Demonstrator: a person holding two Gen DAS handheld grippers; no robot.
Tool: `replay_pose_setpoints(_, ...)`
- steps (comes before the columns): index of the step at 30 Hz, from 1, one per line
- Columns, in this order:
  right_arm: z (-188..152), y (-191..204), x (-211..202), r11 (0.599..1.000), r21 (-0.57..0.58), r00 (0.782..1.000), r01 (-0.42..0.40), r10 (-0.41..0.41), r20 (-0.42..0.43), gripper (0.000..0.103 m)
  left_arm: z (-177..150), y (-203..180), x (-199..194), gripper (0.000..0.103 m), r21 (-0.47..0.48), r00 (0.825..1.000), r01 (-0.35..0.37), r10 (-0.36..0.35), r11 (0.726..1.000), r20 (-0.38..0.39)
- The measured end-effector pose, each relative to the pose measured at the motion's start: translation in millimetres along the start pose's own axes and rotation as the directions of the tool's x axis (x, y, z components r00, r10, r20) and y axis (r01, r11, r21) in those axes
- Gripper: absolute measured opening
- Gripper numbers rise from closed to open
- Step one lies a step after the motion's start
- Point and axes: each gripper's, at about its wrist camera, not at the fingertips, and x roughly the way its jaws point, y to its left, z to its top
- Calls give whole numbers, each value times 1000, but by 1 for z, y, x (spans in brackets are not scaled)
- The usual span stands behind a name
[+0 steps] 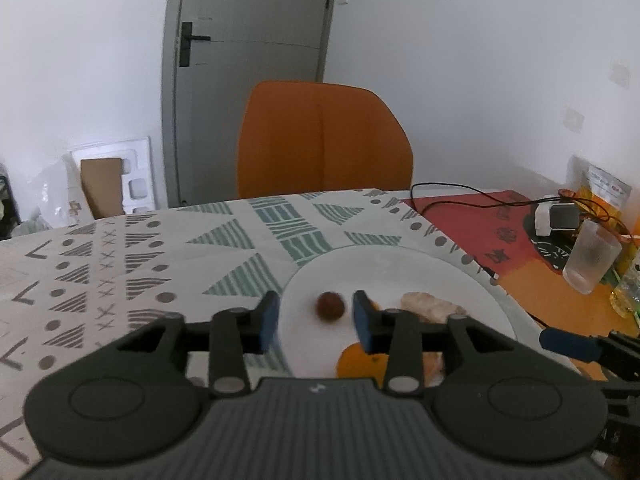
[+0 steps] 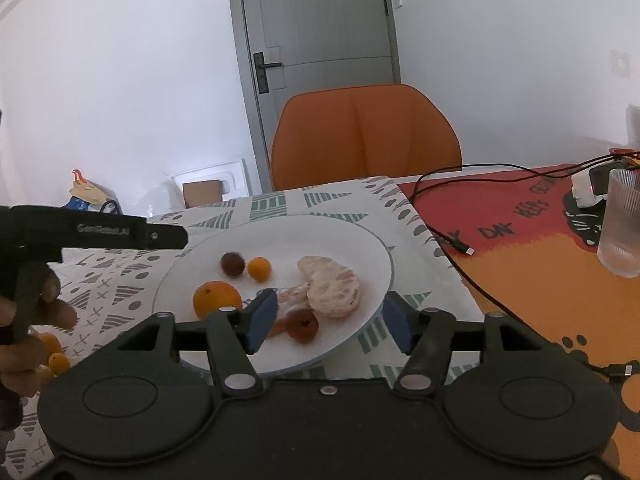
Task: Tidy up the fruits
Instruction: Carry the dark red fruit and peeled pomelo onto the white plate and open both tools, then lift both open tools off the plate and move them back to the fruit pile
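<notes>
A white plate (image 2: 360,240) on the patterned tablecloth holds a small dark brown fruit (image 2: 233,264), a small orange kumquat (image 2: 259,268), a whole mandarin (image 2: 217,300), a peeled citrus (image 2: 332,286) and a dried brown fruit (image 2: 303,326). My left gripper (image 1: 316,318) is open above the plate (image 1: 400,268), its jaws either side of the brown fruit (image 1: 330,306) below; the mandarin (image 1: 358,362) lies under its right finger. My right gripper (image 2: 326,318) is open and empty over the plate's near edge. The left gripper body (image 2: 96,232) shows at left.
Two small orange fruits (image 2: 54,354) lie on the cloth at lower left, behind the hand. A ribbed glass (image 2: 622,224), black cables (image 2: 452,236) and a charger sit on the red-orange mat to the right. An orange chair (image 2: 364,136) stands behind the table.
</notes>
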Motion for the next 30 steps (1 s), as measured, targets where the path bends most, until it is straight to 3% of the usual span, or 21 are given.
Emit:
replay_pose_setpoints(2, 0, 2, -1, 1000, 1, 1000, -6, 6, 1, 64, -2, 3, -7, 53, 7, 1000, -14, 14, 1000, 10)
replay_pose_setpoints(7, -2, 12, -5, 1000, 3, 1000, -24, 24, 5, 72, -5, 10, -23, 62, 24, 999, -31, 31, 999, 15)
replay_pose_setpoints(11, -2, 20, -9, 999, -5, 999, -36, 36, 11, 85, -7, 19, -38, 83, 2, 997, -73, 73, 997, 24)
replay_pose_setpoints(21, -3, 38, -9, 997, 7, 997, -77, 77, 1, 103, -17, 50, -71, 87, -30, 991, -130, 131, 991, 38)
replay_pose_setpoints(30, -7, 57, -12, 992, -8, 992, -124, 124, -27, 103, -23, 75, -95, 87, -62, 982, -181, 184, 982, 53)
